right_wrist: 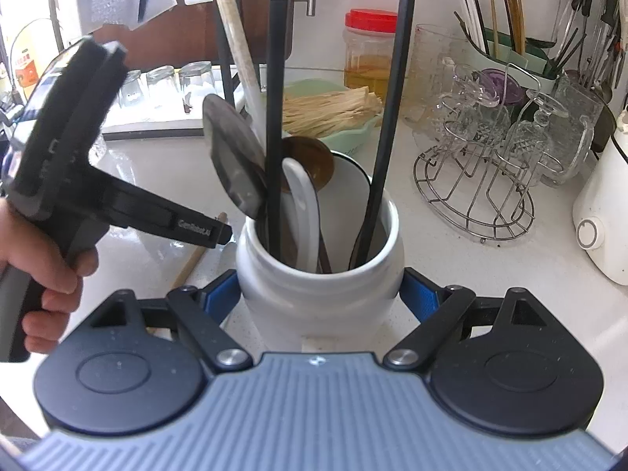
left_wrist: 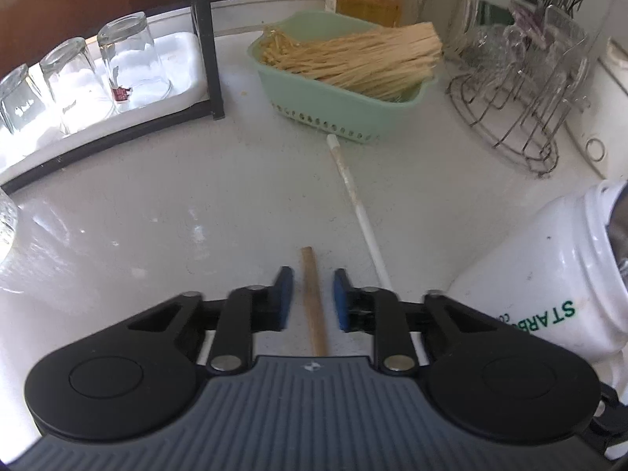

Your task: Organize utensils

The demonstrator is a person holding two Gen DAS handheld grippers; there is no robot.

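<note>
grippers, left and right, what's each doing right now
Left gripper: open, jaws either side of the wooden chopstick, not gripping it.
Right gripper: shut on the white jar.

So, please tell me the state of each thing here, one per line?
Left gripper: open, around the wooden chopstick.
Wooden chopstick: flat on the counter, not gripped.
White chopstick: flat on the counter.
Right gripper: shut on the white jar.
White jar: upright, holding utensils.
Glasses: upside down.

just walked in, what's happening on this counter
A person is sorting utensils with two handheld tongs. The right tongs clasp the white jar, which already holds spoons and ladles. The left tongs are open around a wooden chopstick lying on the counter, not yet gripped. A white chopstick lies nearby.
</note>
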